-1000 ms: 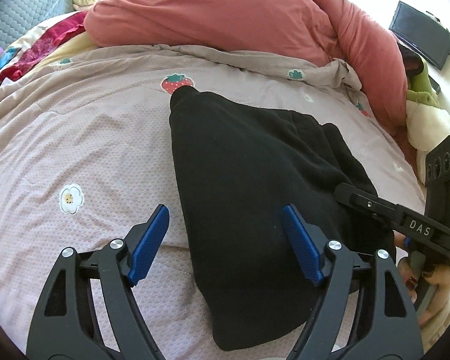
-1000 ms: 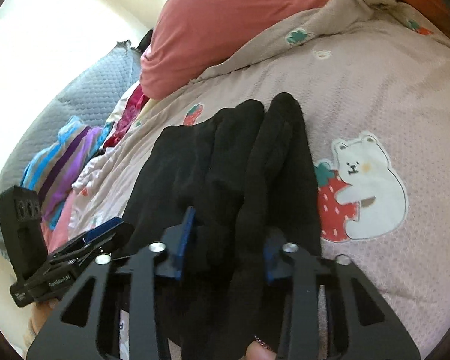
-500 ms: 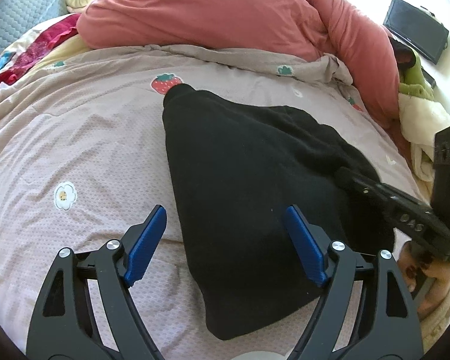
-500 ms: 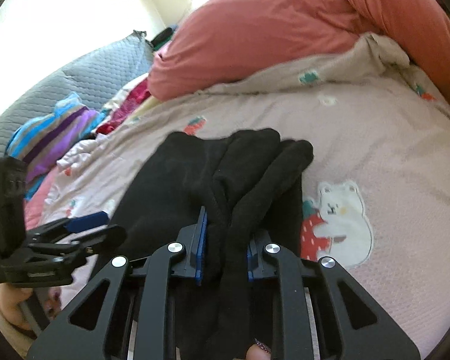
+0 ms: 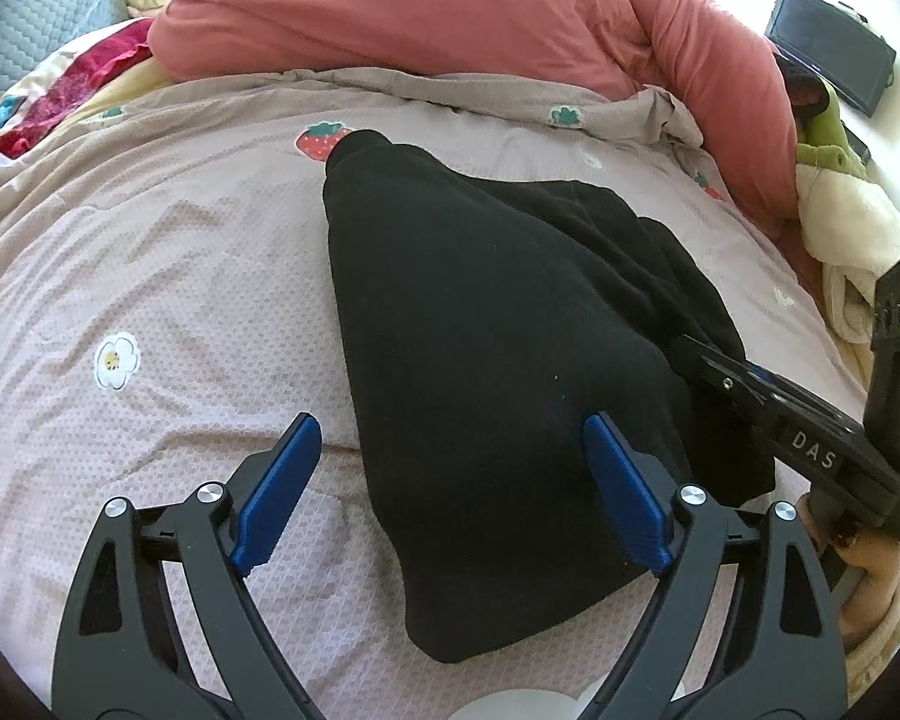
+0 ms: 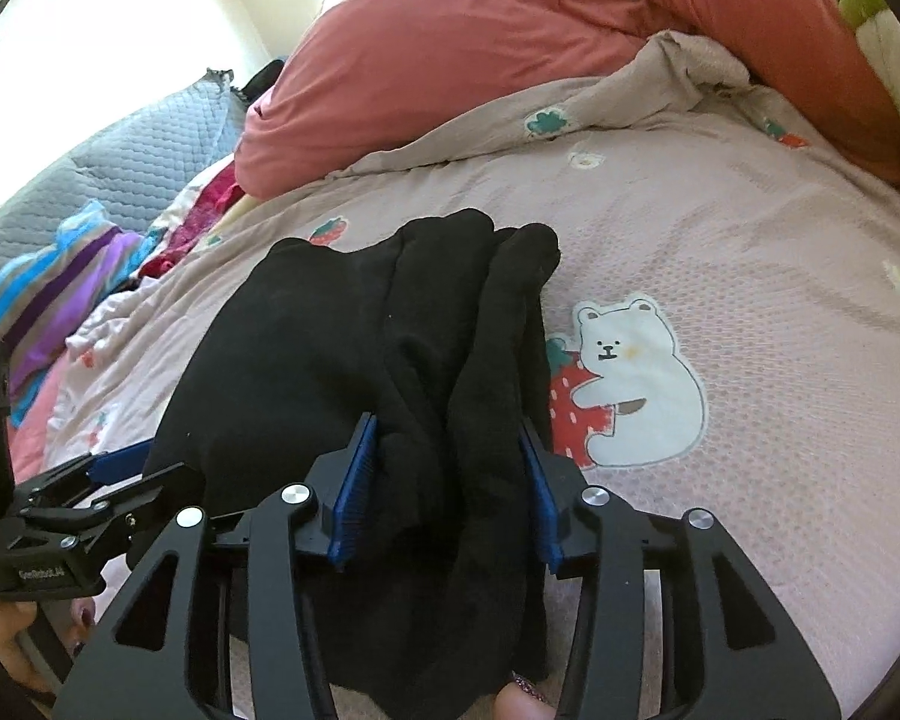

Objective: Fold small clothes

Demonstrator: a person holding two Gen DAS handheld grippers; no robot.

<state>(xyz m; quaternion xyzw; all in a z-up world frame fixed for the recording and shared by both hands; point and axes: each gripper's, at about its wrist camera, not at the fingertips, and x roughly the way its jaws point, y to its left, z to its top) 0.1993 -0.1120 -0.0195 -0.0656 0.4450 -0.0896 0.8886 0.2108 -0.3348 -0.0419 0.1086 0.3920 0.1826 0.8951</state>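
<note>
A black garment lies bunched on the pink printed bedsheet. My left gripper is open and empty, hovering over the garment's near left part. My right gripper is open, its blue pads standing on either side of a thick fold of the black garment without pinching it. The right gripper also shows in the left wrist view at the garment's right edge. The left gripper shows at the left in the right wrist view.
A red duvet is heaped across the back of the bed. Colourful clothes and a grey quilted pad lie at the far left. A dark screen and a green-white plush are at the right.
My right gripper has opened: its pads were pinched on the black fold half a second ago and now stand apart. The left gripper stayed open and barely moved.
</note>
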